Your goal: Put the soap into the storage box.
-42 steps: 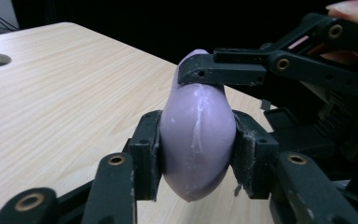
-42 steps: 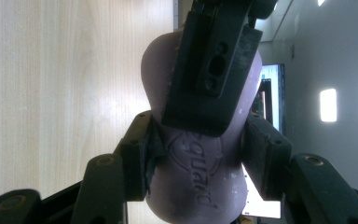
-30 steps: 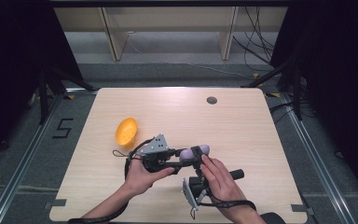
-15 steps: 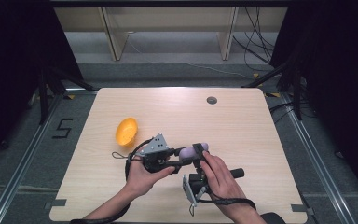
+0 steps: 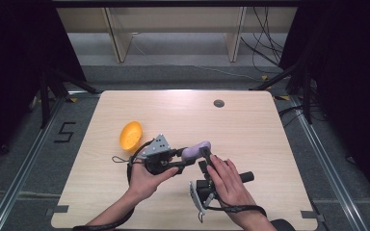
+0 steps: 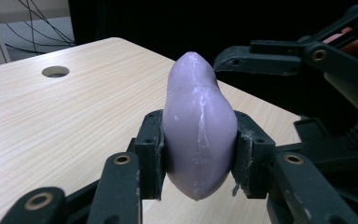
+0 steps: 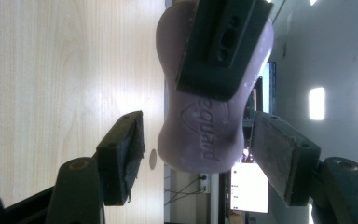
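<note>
the left gripper (image 6: 199, 154) has both black pads pressed flat against the sides of a purple soap bar (image 6: 198, 126), pinching it at its middle and holding it above the wooden table (image 6: 51, 121). the bar's lower end is partly hidden behind the pads. the right gripper (image 7: 198, 156) has its pads spread wide on either side of the same soap bar (image 7: 205, 116), with a gap showing on both sides, so it is not touching it. embossed lettering on the bar is partly covered by the left gripper's pad and hard to read. in the high view the soap bar (image 5: 196, 150) sits between the two hands near the table's front middle; the left hand (image 5: 147, 178) and right hand (image 5: 229, 180) cover much of each tool. an orange bowl-like object (image 5: 130, 135) lies just left of them, its exact shape unclear.
</note>
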Motion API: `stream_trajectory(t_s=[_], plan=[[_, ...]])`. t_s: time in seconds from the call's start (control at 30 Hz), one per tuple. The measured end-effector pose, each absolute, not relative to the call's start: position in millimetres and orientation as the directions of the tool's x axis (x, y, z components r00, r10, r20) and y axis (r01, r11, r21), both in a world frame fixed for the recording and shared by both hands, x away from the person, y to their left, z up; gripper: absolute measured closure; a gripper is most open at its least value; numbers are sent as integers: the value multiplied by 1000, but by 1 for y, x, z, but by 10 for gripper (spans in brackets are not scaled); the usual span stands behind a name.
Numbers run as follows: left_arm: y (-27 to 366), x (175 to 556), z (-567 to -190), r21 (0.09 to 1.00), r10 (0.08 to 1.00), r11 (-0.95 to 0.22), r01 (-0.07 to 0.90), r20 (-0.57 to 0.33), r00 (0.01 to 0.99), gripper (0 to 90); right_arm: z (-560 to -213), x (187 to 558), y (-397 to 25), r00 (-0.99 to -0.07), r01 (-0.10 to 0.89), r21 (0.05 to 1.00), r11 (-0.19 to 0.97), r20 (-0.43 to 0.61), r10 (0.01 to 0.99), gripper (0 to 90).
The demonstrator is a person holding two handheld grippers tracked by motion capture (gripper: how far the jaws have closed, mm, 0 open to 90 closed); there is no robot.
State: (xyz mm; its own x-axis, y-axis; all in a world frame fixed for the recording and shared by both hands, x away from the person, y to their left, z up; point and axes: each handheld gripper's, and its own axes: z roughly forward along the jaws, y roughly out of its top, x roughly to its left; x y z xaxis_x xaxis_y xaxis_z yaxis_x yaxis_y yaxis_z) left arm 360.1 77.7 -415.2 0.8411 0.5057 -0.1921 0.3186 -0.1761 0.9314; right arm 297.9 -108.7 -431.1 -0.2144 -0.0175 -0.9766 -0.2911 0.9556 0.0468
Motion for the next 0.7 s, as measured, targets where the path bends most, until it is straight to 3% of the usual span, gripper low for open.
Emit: stream_trajectory(t_s=[0.13, 0.27, 0.67, 0.7], plan=[[80, 361, -415, 931, 520, -187, 314, -178, 836, 589, -432, 295, -111, -240, -271, 82, 959, -971, 15, 360], [83, 363, -415, 931, 546, -176, 321, -179, 819, 588, -423, 295, -117, -226, -313, 62, 948, -974, -11, 361], [92, 367, -414, 929, 595, -154, 337, -185, 782, 588, -421, 294, -132, -306, -275, 200, 941, -945, 111, 406], [92, 367, -414, 929, 599, -153, 337, -184, 779, 588, -424, 294, -134, -340, -250, 257, 934, -926, 163, 416]])
